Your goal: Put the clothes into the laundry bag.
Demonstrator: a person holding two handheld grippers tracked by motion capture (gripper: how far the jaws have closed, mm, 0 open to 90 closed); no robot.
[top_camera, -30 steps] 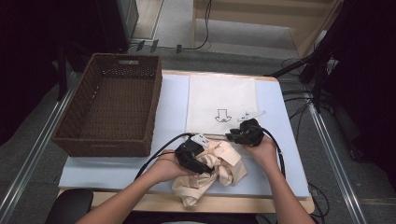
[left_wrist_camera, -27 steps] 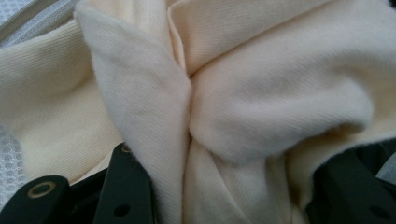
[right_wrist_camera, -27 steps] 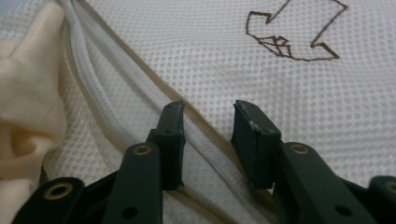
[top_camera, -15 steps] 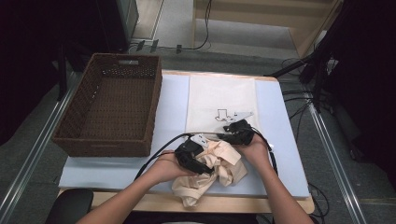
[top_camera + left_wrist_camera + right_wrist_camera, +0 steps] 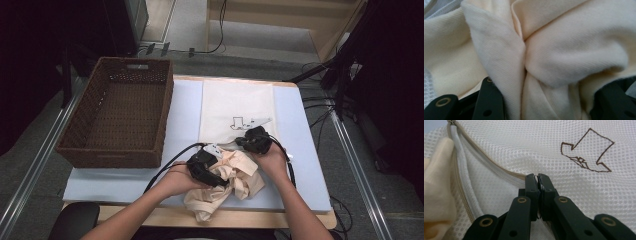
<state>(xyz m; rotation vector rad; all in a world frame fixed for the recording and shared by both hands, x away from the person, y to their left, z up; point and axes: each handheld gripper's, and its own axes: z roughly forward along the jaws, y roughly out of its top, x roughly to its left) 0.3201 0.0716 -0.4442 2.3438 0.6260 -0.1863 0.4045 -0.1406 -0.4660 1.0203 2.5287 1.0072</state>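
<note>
The white mesh laundry bag [image 5: 237, 107] is lying flat on the table's far right part, its long axis running away from the person, zipper edge nearest. The right gripper [image 5: 538, 180] is pinching that mesh beside the zipper, its jaws just closed. The left gripper [image 5: 207, 170] is clamping the crumpled cream garment [image 5: 554, 57] at the bag's mouth.

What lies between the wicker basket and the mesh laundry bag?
In the high view, only bare light-blue table mat separates the wicker basket from the mesh laundry bag.

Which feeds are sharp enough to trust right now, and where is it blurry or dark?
High view: table evenly lit, surroundings dark. Left gripper view: cream knit garment soft-focused, very close. Right gripper view: white mesh laundry bag crisp at the shut right gripper, softening towards the far edge.
</note>
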